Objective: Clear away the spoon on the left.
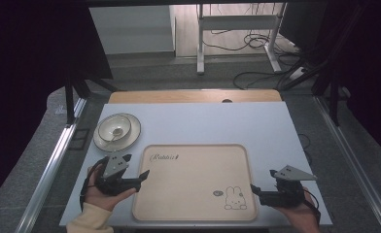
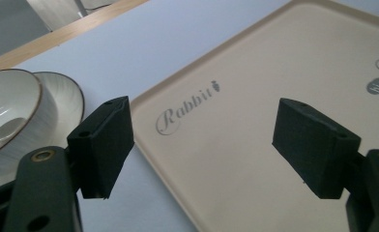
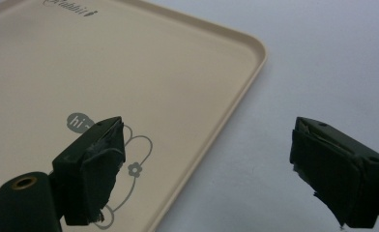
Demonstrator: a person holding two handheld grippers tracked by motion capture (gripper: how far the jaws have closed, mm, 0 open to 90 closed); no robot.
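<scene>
Sitting on the pale worktop (image 1: pixel 256 121) are one beige tray (image 1: pixel 193 194), one white bowl (image 1: pixel 114 127) and one gold-rimmed saucer (image 1: pixel 130 138) under that bowl, with what looks like one spoon lying in the bowl. From where I am standing, the tray is lying at the near middle of the worktop, its "Rabbit" lettering (image 2: pixel 187 110) at about ten o'clock and one rabbit drawing (image 1: pixel 235 199) at about four o'clock. The bowl and saucer are resting at ten o'clock from the tray, near its far-left corner but apart from it.

Two hands are each gripping one tool. The left hand-held gripper (image 1: pixel 136 169) is hovering at nine o'clock of the tray, its jaws spread wide, straddling the tray's left rim and gripping nothing. The right hand-held gripper (image 1: pixel 262 183) is waiting at about four o'clock, just beside the tray's right edge, jaws likewise gaping wide and empty, one jaw over the rabbit, the other over bare worktop.
</scene>
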